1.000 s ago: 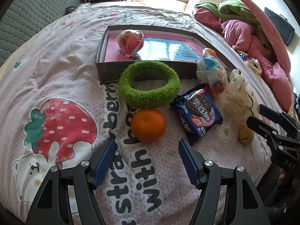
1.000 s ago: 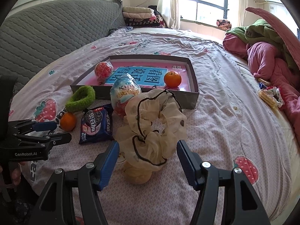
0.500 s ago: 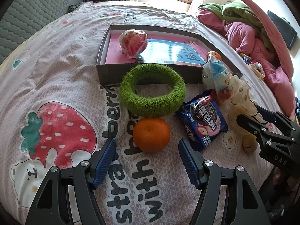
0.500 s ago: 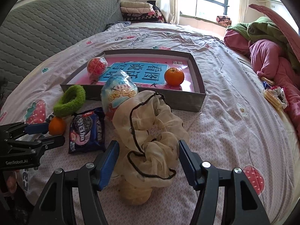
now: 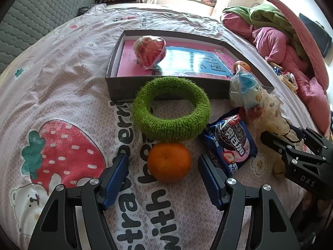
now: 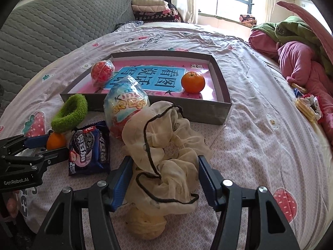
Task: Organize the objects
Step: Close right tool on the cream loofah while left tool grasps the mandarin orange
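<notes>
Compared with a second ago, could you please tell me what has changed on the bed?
The right claw has come forward around the cream scrunchie, its jaws closing in from both sides; a firm grip is not clear yet. The left claw eased toward the orange, still open and not touching. The box, snacks and green scrunchie stayed put.
</notes>
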`<act>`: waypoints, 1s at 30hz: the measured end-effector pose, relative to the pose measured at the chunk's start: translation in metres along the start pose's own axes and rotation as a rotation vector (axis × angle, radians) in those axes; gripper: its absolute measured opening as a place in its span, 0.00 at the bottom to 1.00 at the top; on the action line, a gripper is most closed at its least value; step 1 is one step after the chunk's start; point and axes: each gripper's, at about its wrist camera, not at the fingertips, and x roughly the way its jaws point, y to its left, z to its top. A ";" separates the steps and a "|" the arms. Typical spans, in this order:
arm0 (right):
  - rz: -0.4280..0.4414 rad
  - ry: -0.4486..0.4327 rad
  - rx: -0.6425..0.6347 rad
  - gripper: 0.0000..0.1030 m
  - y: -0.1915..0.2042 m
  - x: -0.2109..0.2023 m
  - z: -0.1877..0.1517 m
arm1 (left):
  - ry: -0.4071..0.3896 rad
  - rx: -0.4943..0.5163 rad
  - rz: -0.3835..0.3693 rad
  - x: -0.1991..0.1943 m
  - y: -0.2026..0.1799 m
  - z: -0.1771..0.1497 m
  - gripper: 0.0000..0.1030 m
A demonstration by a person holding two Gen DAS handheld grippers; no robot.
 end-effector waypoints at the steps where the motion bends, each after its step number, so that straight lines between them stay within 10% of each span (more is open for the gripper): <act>1: -0.002 0.003 0.002 0.57 0.000 0.001 0.000 | -0.002 -0.005 0.004 0.001 0.000 0.001 0.69; 10: -0.008 0.007 0.008 0.52 -0.002 0.004 0.001 | -0.015 -0.013 0.050 0.004 -0.004 0.001 0.66; 19: 0.000 -0.013 -0.005 0.42 -0.001 0.001 0.000 | -0.027 -0.031 0.031 0.002 -0.003 0.003 0.38; 30: 0.016 -0.047 -0.002 0.34 -0.005 -0.014 0.001 | -0.021 -0.044 0.014 -0.006 -0.002 0.000 0.37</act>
